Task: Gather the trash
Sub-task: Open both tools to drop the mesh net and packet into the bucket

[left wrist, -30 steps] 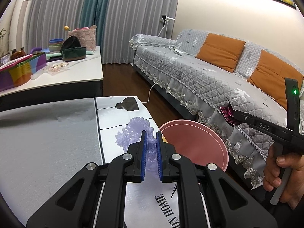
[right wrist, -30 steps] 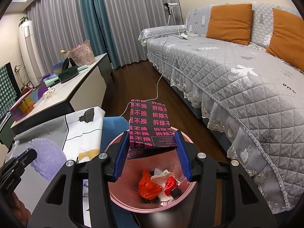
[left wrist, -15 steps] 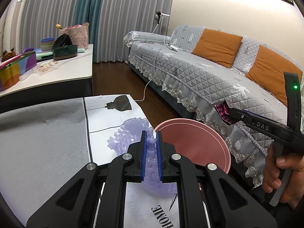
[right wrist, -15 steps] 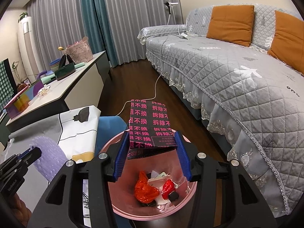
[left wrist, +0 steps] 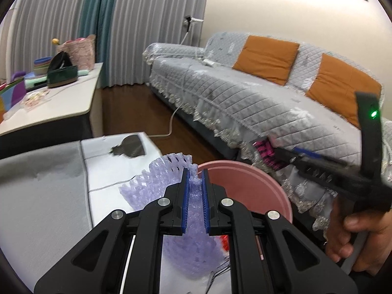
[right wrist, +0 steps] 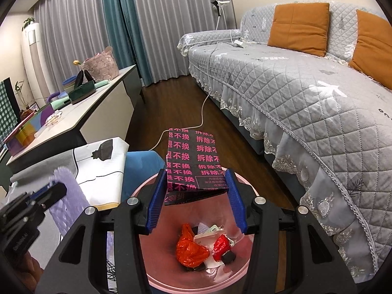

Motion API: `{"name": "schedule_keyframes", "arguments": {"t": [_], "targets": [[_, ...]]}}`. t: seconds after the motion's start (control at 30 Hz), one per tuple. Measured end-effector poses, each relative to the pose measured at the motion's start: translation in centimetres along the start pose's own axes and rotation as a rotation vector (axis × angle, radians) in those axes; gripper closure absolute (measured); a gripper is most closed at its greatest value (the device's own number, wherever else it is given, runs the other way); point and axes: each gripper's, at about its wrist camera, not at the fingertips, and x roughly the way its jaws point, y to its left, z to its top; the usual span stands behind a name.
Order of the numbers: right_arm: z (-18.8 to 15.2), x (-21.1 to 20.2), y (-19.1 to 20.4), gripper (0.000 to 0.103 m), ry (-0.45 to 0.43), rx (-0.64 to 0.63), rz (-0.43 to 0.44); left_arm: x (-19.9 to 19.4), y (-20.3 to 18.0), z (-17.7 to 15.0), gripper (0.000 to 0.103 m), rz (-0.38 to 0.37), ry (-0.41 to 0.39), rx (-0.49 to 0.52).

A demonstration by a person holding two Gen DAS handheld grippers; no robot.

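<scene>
Jaws: left gripper (left wrist: pixel 195 173) pinching purple foam net (left wrist: pixel 156 181); right gripper (right wrist: pixel 196 191) half-spread, clamping black carton (right wrist: pixel 192 161).

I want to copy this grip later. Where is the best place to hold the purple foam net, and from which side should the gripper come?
Grip the purple foam net at one bunched edge, as the left gripper does now: its jaws pinch a gathered fold while the rest hangs loose. The net is soft, open mesh, so it likely crushes thin. Coming from the table side probably suits, as the pink bin lies just ahead.
</scene>
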Motion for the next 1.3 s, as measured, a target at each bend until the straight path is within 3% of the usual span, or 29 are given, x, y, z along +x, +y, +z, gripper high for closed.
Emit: {"name": "schedule_keyframes", "arguments": {"t": [0.33,0.77,0.83,0.87,0.9,0.93,1.17,1.3], "targets": [[0.2,0.4,-1.5,0.054,-0.006,0.046,-0.025,0.4,-2.6,3.8,0.093,-0.094,-0.072,0.046],[0.0,1.3,-1.9,0.054,0.018,0.026,-0.024,6.2,-3.8,0.6,0.093,-0.113,0.095,0.06],[-0.2,1.6,-1.7,0.053,0.031,0.009,-0.029,6.5,-3.9,0.3,0.083,-0.103,0.11,0.065],[-0.2,1.6,-1.6,0.05,0.034,0.001,-0.037,6.5,-3.8,0.2,0.072,-0.102,0.111,0.064],[-0.2,1.7,-1.5,0.038,0.035,-0.005,-0.045,6.5,-3.6,0.1,0.063,-0.104,0.108,0.059],[-0.3,1.7,-1.5,0.033,0.036,-0.003,-0.04,6.3,-3.5,0.1,0.06,-0.098,0.104,0.052],[-0.5,1.5,-1.0,0.024,0.03,-0.04,-0.06,4.8,-2.5,0.4,0.059,-0.06,0.097,0.034],[-0.5,0.9,-0.7,0.014,0.025,-0.05,-0.065,2.6,-2.1,0.7,0.048,-0.03,0.075,0.032]]}}
